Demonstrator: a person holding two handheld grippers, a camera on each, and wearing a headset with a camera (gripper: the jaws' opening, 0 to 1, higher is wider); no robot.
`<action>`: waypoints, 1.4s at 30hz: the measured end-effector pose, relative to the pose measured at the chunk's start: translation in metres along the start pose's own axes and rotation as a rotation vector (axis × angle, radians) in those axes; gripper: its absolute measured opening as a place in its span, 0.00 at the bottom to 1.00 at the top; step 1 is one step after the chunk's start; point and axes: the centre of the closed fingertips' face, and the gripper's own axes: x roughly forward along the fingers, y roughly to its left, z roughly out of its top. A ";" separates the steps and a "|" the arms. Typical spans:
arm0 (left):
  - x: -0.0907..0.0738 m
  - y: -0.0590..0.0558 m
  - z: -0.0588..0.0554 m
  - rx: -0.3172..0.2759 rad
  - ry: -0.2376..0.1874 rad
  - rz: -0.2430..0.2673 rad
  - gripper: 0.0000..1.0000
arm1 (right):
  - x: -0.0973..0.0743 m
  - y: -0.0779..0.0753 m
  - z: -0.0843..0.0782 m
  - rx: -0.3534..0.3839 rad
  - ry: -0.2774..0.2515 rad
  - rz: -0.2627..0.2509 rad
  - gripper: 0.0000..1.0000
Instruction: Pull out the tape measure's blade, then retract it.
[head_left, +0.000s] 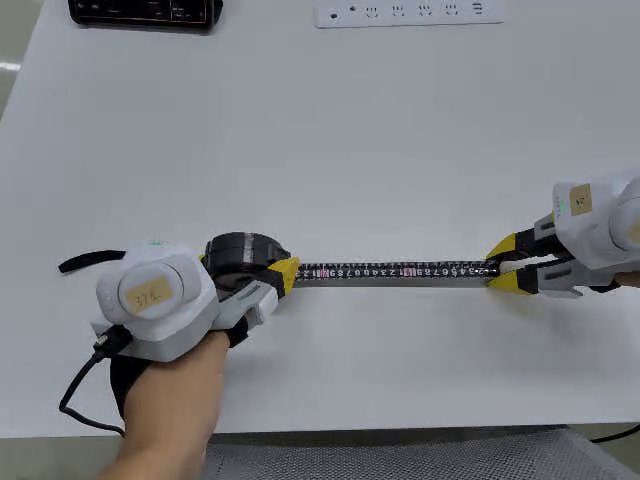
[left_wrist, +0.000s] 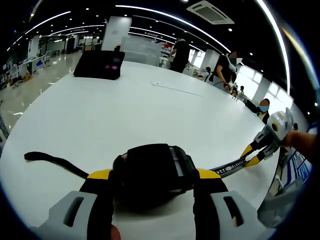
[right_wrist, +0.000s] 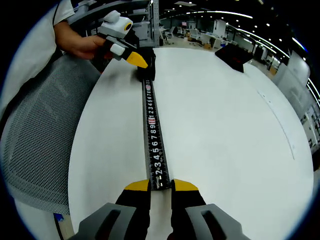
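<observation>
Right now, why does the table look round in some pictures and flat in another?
Left gripper view: the fisheye lens bulges the table into a dome behind the tape measure. Right gripper view: same bulge, though numbers on the tape blade stay sharp. Head view: table edges straight, light even, soft shadow under the blade.

White table (head_left: 400, 150) with tape measure (head_left: 245, 258), power strip (head_left: 408, 12) and a black device (head_left: 145, 11), perhaps a keyboard.

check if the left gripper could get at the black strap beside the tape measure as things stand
Probably not yet: the left gripper is clamped on the tape measure case. The strap lies bare on the table beside it, nothing over it, so only that grip is in the way.
</observation>
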 end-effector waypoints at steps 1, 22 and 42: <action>0.000 0.000 0.000 -0.003 -0.001 0.000 0.60 | 0.000 0.000 0.000 0.002 0.001 -0.001 0.12; 0.000 0.001 -0.001 0.008 0.009 0.001 0.58 | 0.000 0.000 -0.001 -0.004 0.025 -0.005 0.11; -0.001 -0.002 -0.002 0.001 0.022 -0.009 0.58 | 0.002 0.000 0.005 -0.001 0.022 0.003 0.11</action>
